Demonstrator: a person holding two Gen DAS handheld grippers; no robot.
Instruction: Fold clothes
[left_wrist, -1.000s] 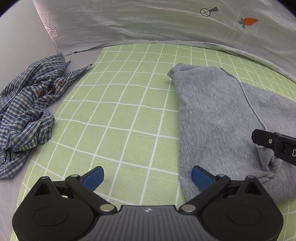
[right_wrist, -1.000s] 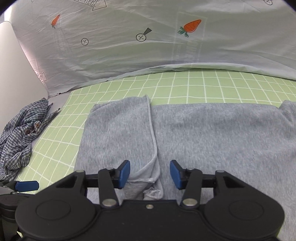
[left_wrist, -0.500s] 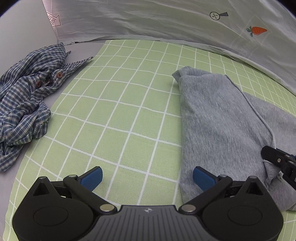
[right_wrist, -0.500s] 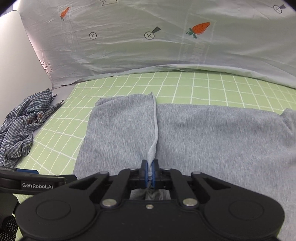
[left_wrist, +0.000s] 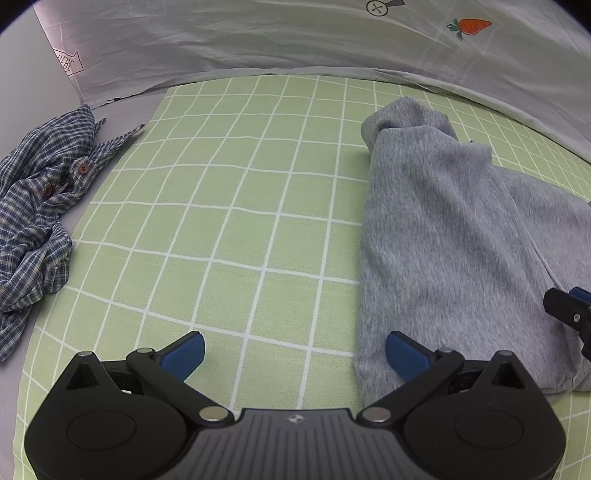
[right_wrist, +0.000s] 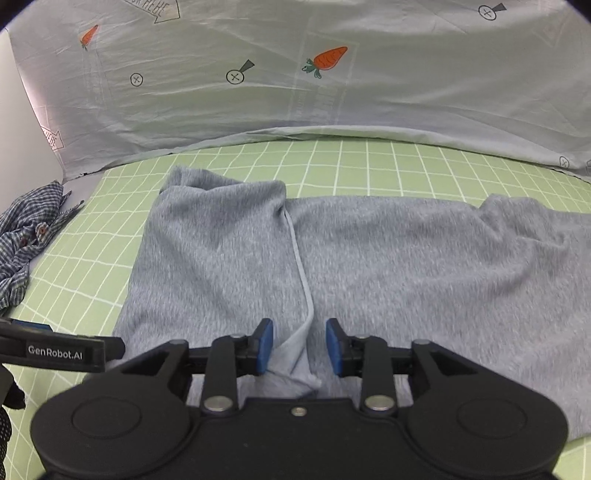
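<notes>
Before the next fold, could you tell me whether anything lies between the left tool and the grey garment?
Nothing visible does. The left tool is open over the green grid sheet, its right finger already above the edge of the grey garment. The plaid shirt lies well off to the left.

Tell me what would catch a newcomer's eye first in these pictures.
The big grey garment spread across the green checked mat, with the right claw open over a raised fold at its near edge. Then the crumpled blue plaid shirt lying off the mat's left side, and the carrot-print sheet behind.
</notes>
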